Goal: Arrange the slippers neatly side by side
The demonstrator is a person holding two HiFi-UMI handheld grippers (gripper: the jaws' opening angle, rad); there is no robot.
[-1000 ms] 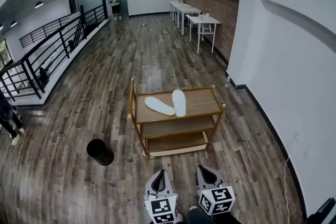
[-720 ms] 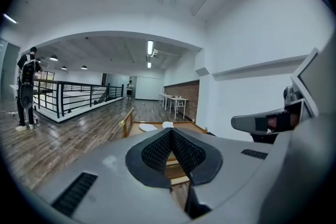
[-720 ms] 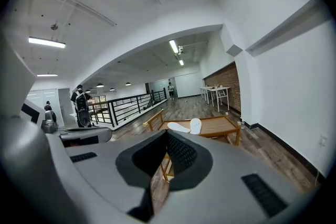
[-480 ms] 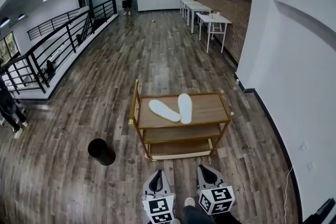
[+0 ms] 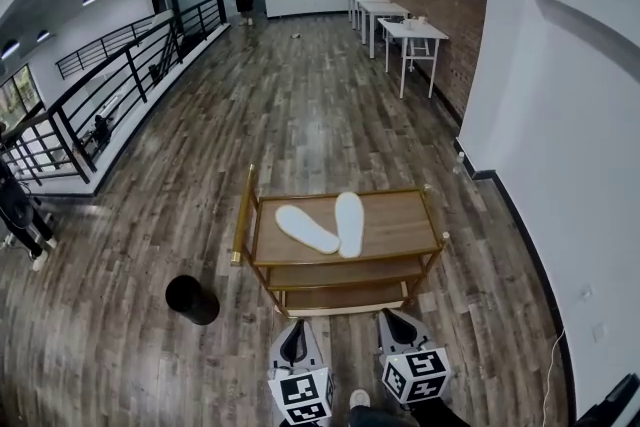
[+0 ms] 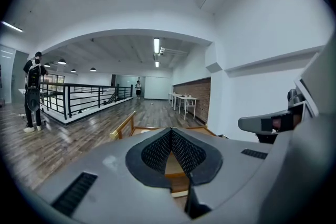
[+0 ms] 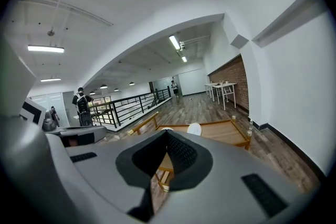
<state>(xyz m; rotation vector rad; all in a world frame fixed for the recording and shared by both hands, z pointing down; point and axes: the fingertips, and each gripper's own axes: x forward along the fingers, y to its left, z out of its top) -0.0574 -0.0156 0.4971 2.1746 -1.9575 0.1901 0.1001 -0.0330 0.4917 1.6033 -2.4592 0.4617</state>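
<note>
Left claw [image 5: 294, 330] and right claw [image 5: 392, 319] both staying... no: both pinched fully closed, gripping nothing, hovering near cart [image 5: 400, 215]. White slippers [image 5: 349, 223] lying on top shelf [image 5: 390, 227], splaying in V, near ends meeting.

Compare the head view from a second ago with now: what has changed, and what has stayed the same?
The left gripper and right gripper have been carried forward, closer to the cart. Nothing was taken hold of or let go. The two slippers stay in a V on its top shelf; both grippers stay shut and empty.
</note>
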